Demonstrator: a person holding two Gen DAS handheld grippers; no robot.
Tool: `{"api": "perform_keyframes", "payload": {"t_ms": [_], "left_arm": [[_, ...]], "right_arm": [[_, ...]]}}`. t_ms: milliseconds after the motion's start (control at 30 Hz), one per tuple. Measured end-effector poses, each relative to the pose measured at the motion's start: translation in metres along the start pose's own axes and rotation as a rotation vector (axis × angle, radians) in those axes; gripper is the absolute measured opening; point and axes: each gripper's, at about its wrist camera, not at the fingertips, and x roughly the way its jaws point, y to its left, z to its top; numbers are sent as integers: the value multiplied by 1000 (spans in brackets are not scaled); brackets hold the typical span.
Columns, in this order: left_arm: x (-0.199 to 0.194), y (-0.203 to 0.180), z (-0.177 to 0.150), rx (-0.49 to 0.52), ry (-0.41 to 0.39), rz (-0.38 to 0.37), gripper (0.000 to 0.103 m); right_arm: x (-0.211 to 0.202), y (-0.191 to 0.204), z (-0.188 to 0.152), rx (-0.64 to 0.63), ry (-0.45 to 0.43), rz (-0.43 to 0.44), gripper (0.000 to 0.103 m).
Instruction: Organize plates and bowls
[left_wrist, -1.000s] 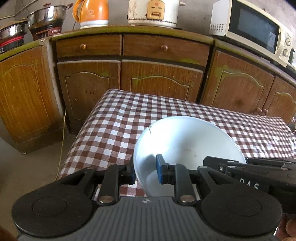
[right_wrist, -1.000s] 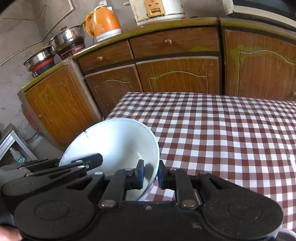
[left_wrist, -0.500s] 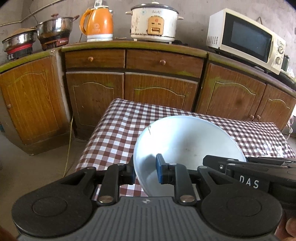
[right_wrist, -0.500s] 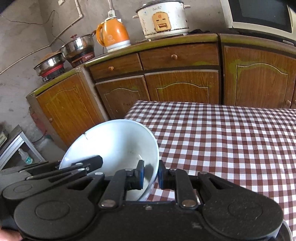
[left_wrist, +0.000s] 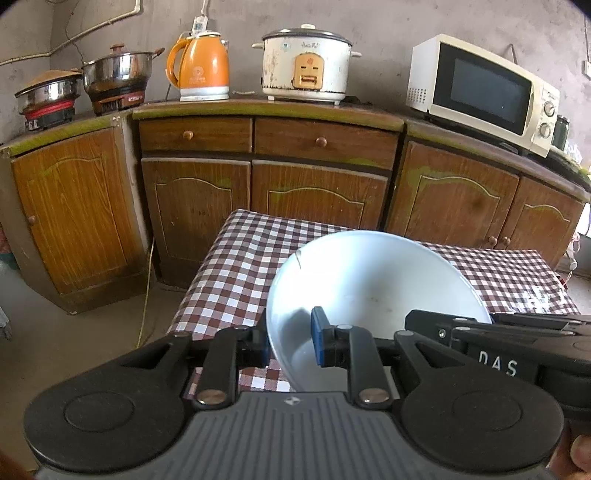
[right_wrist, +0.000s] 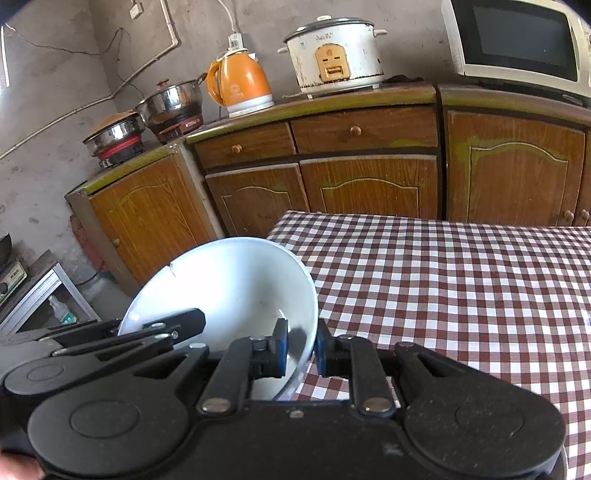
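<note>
White bowl (left_wrist: 373, 284), small crack at far rim, held tilted above near edge of checked tablecloth (left_wrist: 243, 258), left gripper (left_wrist: 290, 341) pinching left rim wall, right gripper (right_wrist: 299, 347) pinching right rim wall, one blue pad inside and one outside each; wooden cabinets (left_wrist: 321, 192) behind.

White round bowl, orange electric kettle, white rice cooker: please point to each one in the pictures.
White round bowl (left_wrist: 373, 280), left wrist view, on its inner wall.
Orange electric kettle (left_wrist: 201, 68), left wrist view, on its body.
White rice cooker (right_wrist: 334, 55), right wrist view, on its front side.
</note>
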Motion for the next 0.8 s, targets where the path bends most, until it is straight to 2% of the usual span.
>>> {"api": "perform_keyframes", "payload": {"t_ms": [800], "left_arm": [[-52, -10, -9, 5, -40, -3, 22]], "right_arm": [[-60, 20, -9, -20, -42, -1, 20]]}}
